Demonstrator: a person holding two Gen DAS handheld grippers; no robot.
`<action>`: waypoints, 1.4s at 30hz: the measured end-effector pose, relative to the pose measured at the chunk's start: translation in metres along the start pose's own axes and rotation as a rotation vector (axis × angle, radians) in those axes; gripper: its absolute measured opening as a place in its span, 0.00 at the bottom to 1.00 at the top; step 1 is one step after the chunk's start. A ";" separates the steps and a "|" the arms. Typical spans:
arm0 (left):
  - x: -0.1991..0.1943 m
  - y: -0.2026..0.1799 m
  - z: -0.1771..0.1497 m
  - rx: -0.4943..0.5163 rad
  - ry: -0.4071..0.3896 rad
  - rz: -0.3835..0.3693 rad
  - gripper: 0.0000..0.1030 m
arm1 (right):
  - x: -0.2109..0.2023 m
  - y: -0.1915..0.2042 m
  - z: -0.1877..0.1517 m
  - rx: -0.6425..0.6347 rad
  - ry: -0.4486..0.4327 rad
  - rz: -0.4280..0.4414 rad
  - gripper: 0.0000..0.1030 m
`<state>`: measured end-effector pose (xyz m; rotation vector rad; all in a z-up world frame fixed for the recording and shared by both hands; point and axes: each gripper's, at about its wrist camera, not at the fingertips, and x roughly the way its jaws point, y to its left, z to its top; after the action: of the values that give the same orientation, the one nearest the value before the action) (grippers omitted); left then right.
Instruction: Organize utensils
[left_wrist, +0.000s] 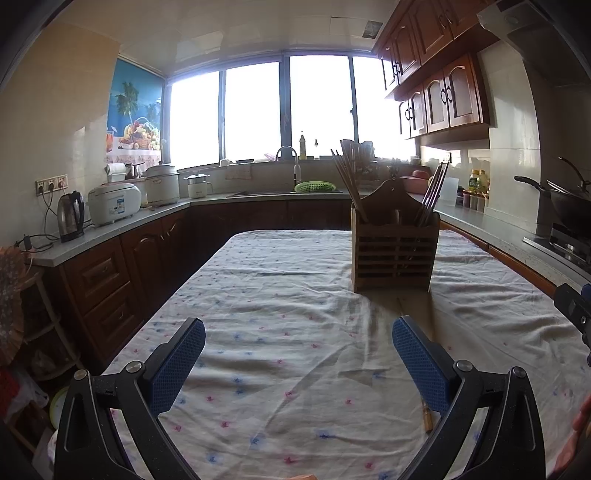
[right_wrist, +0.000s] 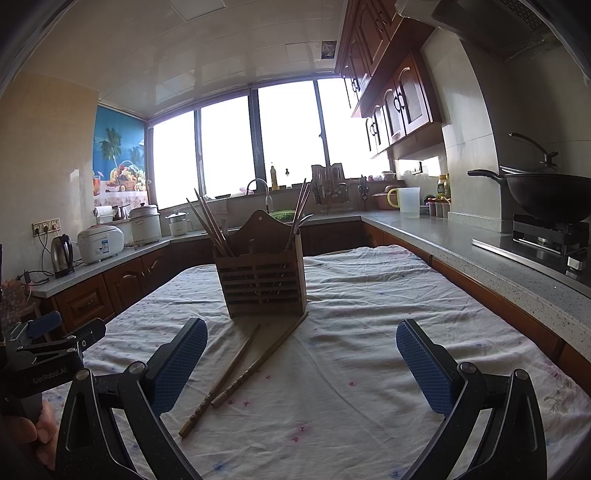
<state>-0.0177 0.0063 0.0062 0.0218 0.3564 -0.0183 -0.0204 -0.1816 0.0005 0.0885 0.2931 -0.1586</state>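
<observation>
While both claws hang released over the tablecloth (right_wrist: 351, 350), two loose chopsticks (right_wrist: 236, 373) lie at lower centre of the right wrist view, their long axes running from the wooden chopstick holder (right_wrist: 263, 275) back toward the right gripper (right_wrist: 301, 365). They sit nearer its left pad (right_wrist: 177, 365), so the right gripper looks better placed than the left gripper (left_wrist: 299, 363).

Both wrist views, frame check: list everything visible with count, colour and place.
slatted wooden utensil holder: one, brown, upright on table, chopsticks in both end compartments
loose wooden chopsticks: two, brown, lying crossed on cloth before holder
floral tablecloth: one, white, covering table
black wok: one, on stove, right
steel electric kettle: one, left counter
white rice cooker: one, beside kettle
left hand-held gripper: open, empty
right hand-held gripper: open, empty
</observation>
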 end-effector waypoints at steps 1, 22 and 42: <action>0.000 0.000 0.000 0.000 0.000 0.000 0.99 | 0.000 0.000 0.000 0.000 0.000 0.000 1.00; 0.000 -0.002 0.000 0.010 -0.001 0.002 0.99 | -0.001 0.007 0.009 0.001 -0.006 0.014 1.00; 0.000 -0.003 -0.001 0.012 -0.002 0.005 0.99 | 0.001 0.013 0.013 0.001 -0.003 0.022 1.00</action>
<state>-0.0177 0.0035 0.0055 0.0349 0.3543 -0.0150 -0.0139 -0.1704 0.0131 0.0926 0.2889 -0.1372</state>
